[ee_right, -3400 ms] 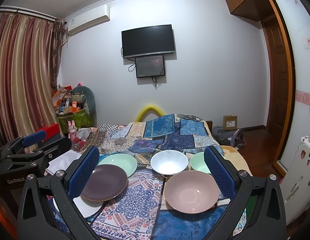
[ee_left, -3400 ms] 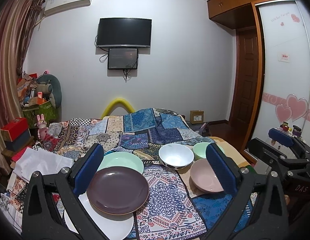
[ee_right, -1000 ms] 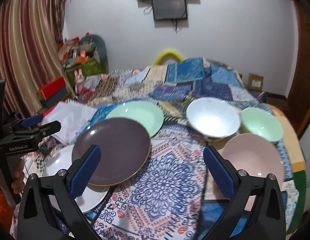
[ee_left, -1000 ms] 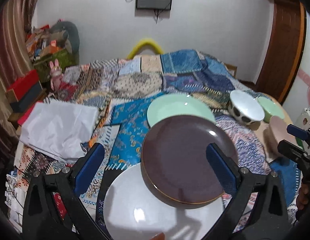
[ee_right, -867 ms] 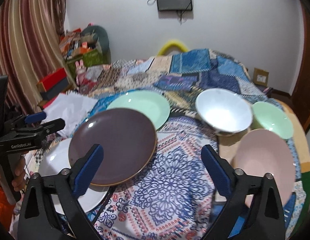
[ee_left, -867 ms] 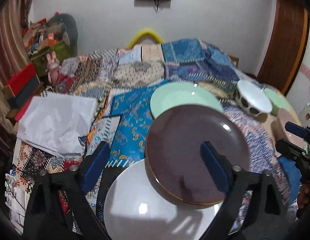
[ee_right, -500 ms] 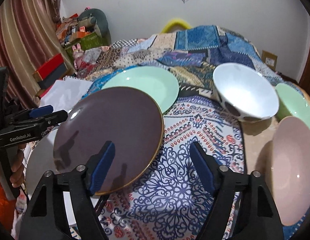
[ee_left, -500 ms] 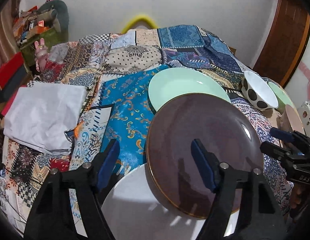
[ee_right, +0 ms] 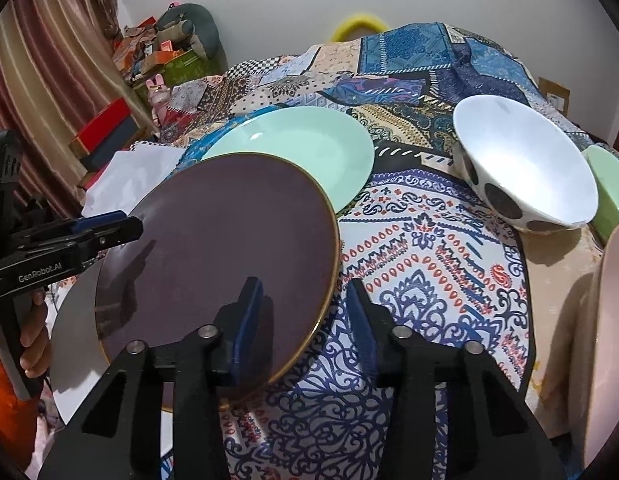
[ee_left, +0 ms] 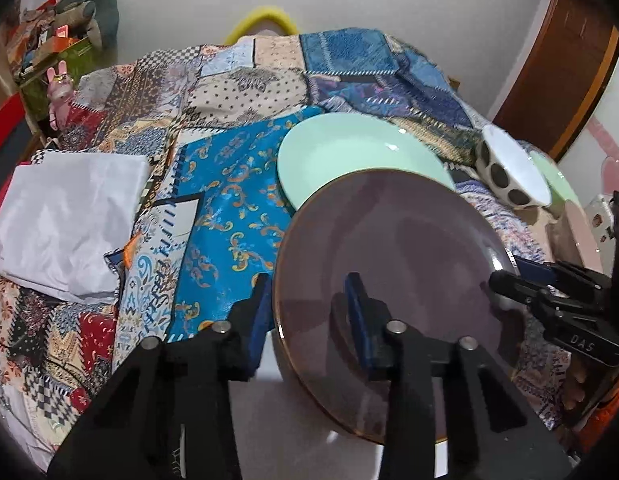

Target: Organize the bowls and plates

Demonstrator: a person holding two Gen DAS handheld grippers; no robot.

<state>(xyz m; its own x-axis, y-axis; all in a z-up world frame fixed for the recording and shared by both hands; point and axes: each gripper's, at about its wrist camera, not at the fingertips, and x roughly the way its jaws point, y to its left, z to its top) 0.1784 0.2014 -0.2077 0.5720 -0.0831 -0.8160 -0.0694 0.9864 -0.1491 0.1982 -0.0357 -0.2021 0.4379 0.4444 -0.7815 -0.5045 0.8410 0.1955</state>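
A dark purple plate with a gold rim lies partly on a white plate. My left gripper straddles its left rim with the jaws closing. One pad is over the plate's face and the other just outside the edge. My right gripper straddles the right rim the same way, its jaws closing too. Each wrist view shows the other tool at the plate's opposite edge: the left gripper, the right gripper. The plate still lies flat.
Behind the purple plate lies a mint plate. On the right are a white dotted bowl, a green bowl and a pink bowl. A folded white cloth lies at the left, and boxes and toys stand by the curtain.
Both grippers have come down and forward onto the purple plate. Their jaws have narrowed from wide open to a small gap astride its rim. The plate has not moved.
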